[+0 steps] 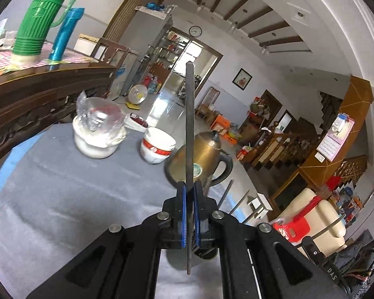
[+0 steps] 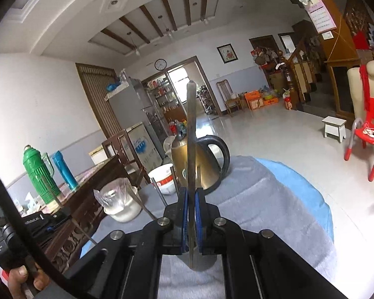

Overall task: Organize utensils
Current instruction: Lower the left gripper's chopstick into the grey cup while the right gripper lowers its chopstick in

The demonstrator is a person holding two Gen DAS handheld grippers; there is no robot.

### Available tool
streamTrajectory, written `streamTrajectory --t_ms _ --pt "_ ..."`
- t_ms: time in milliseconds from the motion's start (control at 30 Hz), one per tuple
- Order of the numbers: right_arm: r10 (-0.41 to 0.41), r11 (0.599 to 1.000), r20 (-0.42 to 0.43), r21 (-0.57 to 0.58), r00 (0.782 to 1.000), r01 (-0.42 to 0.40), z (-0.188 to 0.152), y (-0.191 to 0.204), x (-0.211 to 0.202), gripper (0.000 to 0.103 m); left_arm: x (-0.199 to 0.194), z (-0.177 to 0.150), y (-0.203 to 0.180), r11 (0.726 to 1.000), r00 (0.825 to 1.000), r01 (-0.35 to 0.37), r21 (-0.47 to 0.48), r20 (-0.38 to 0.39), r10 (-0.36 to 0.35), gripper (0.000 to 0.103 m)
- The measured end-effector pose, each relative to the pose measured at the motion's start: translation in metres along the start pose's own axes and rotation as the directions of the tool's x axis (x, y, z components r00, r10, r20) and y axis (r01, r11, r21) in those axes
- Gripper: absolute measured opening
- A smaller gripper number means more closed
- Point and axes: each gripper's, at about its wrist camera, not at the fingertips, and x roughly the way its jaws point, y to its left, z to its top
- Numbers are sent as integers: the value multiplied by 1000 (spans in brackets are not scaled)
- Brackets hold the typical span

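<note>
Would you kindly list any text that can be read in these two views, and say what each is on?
"DAS": on the black bag at lower right, left wrist view.
Wall calendar: print too small.
Wall clock: numerals too small.
Bowl: red marking blurred.
Fridge: blue graphic unreadable.

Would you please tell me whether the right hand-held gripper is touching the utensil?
Touching: the right wrist view shows the right hand-held gripper with its blue pads clamped against the metal utensil.
</note>
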Motion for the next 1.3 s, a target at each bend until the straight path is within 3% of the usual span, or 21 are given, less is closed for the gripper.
streamTrajectory --t_ms 533,1300 --pt "10 1000 1 2 1000 -10 13 -1 31 6 51 -8 -47 992 999 -30 119 -21 33 6" --pt "18 1000 -8 -23 1000 -18 15 3 51 6 65 -2 -51 994 1000 3 109 -27 0 6"
